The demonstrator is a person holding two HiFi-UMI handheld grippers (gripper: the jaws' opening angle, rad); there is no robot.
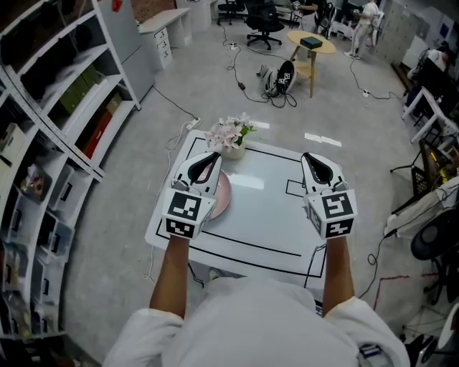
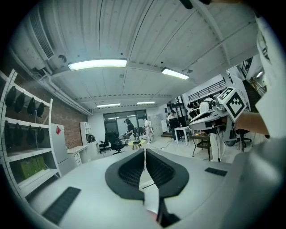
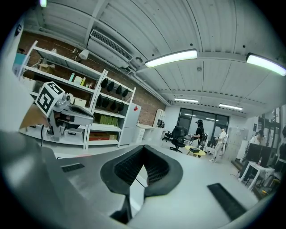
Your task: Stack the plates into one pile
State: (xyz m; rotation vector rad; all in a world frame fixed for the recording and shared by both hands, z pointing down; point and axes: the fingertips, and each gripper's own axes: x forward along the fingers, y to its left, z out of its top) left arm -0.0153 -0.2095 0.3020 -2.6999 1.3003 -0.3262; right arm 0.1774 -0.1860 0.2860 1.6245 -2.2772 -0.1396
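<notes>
At a white rectangular table (image 1: 267, 209) marked with thin black lines, a person in a white top holds a two-jaw gripper in each hand. Both point away from the body, close to level above the tabletop. The left gripper (image 1: 212, 156) hangs over a round pink plate (image 1: 223, 195), its dark ribbed jaws pressed together with nothing between them. The pink plate lies on the table's left half, partly hidden beneath that gripper, so it cannot be told whether it is one plate or several stacked. The right gripper (image 1: 308, 157) hangs over the bare right half of the table, well apart from the plate. Its jaws are likewise closed and empty. A small white pot of pale pink flowers (image 1: 231, 136) stands at the table's far edge, just beyond the plate. White open shelving (image 1: 64, 107) lines the left of the room. Farther back, a black office chair (image 1: 264, 21) and a round yellow side table (image 1: 310, 44) stand on the grey floor.
</notes>
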